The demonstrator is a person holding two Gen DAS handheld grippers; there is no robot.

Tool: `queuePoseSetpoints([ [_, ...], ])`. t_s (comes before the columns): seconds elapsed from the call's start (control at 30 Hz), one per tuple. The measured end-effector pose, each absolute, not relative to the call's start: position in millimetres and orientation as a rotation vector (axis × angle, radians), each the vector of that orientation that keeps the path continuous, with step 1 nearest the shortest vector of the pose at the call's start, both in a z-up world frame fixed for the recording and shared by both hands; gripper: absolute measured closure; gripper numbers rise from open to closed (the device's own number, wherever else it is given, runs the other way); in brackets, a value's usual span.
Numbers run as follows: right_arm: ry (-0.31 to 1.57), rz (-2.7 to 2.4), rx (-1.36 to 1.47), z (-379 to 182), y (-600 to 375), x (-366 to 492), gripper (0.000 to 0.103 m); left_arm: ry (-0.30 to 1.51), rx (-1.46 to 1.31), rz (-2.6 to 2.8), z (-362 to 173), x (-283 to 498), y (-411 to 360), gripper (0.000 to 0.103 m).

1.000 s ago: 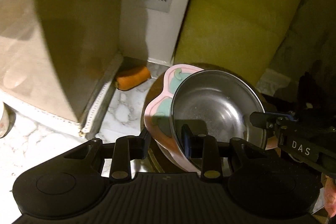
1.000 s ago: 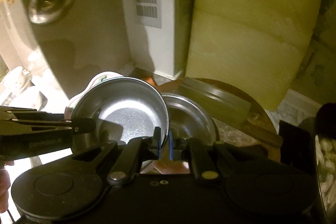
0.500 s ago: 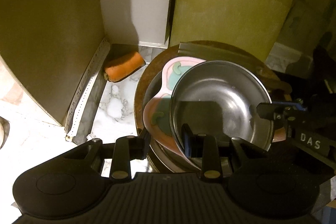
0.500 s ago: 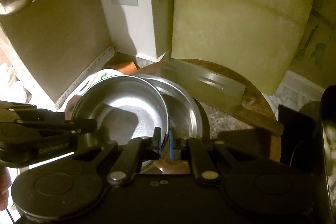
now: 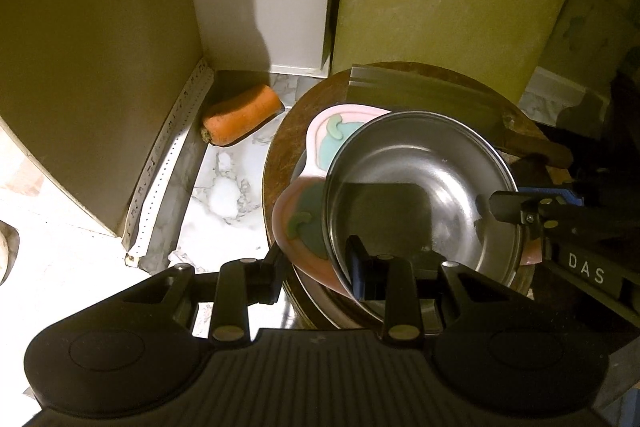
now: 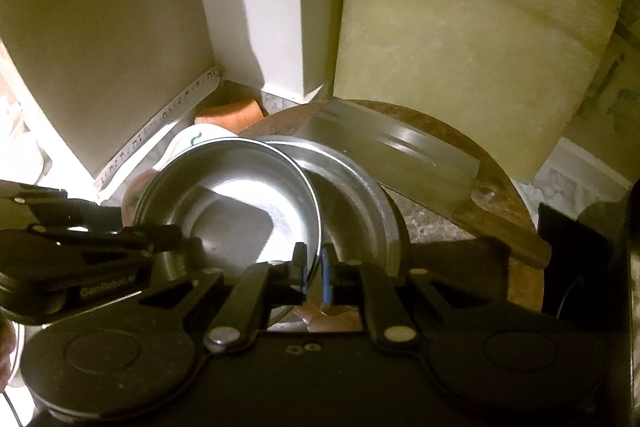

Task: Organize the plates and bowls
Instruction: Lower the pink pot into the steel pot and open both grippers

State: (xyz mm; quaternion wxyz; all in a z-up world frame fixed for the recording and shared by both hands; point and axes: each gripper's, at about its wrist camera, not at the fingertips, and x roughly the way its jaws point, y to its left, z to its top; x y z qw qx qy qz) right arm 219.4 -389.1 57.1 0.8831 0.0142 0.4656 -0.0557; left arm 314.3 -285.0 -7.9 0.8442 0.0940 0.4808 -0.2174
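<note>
Two tools grip one steel bowl (image 5: 420, 195): the left tool (image 5: 316, 263) pinches bowl and pink plate (image 5: 304, 211) together, the right tool (image 6: 314, 267) its near rim; the stack has dropped from mid-air toward the steel plate (image 6: 356, 203) ahead, so stacking looks almost done.

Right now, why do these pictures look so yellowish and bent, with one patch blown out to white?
Left wrist view: dim yellowish light, straight cabinet edges bowed by the fisheye lens, a dark rectangular shadow inside the shiny round steel bowl, and white marble counter washed out at the lower left. Right wrist view: glare whitens that bowl's floor and the counter at the left edge.
</note>
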Motion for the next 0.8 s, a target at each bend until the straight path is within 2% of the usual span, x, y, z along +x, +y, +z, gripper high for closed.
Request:
queuePoseSetpoints([
  [0.23,0.975,-0.115,0.035,56.1,-390.6,223.5,0.094,1.016,0.185,-0.465,-7.4,314.6,-284.4,0.071],
  [0.37,0.966,-0.110,0.016,58.5,-385.8,224.0,0.086,0.981,0.208,-0.458,-1.5,309.7,-283.4,0.055],
  [0.67,0.966,-0.136,0.000,57.7,-386.2,227.5,0.085,0.940,0.146,-0.487,18.0,301.8,-263.1,0.047],
  [0.8,0.971,-0.133,-0.019,57.2,-382.7,228.2,0.078,0.933,0.136,-0.490,26.0,293.2,-251.5,0.046],
])
